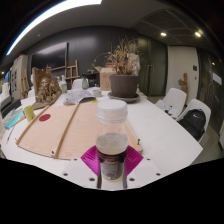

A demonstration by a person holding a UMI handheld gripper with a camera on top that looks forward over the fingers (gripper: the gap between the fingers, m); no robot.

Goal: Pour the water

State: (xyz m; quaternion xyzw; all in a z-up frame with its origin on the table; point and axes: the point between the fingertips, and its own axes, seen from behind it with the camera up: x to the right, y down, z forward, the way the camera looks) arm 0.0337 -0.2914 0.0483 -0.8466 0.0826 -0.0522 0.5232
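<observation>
A clear bottle (112, 135) with a white cap and a dark label stands upright between my fingers, its base down in the jaws. My gripper (112, 160) is shut on the bottle, both magenta pads (91, 158) pressing its sides at label height. The bottle appears lifted slightly above the white table (165, 125). A white cup (77, 85) stands far beyond the fingers, by the table's far end. The bottle's bottom is hidden behind the gripper body.
A tan cutting board (62, 125) lies to the left ahead of the fingers. A large potted plant (124, 70) stands at the far end. A red disc (44, 117) and small items sit far left. White chairs (185, 103) flank the right side.
</observation>
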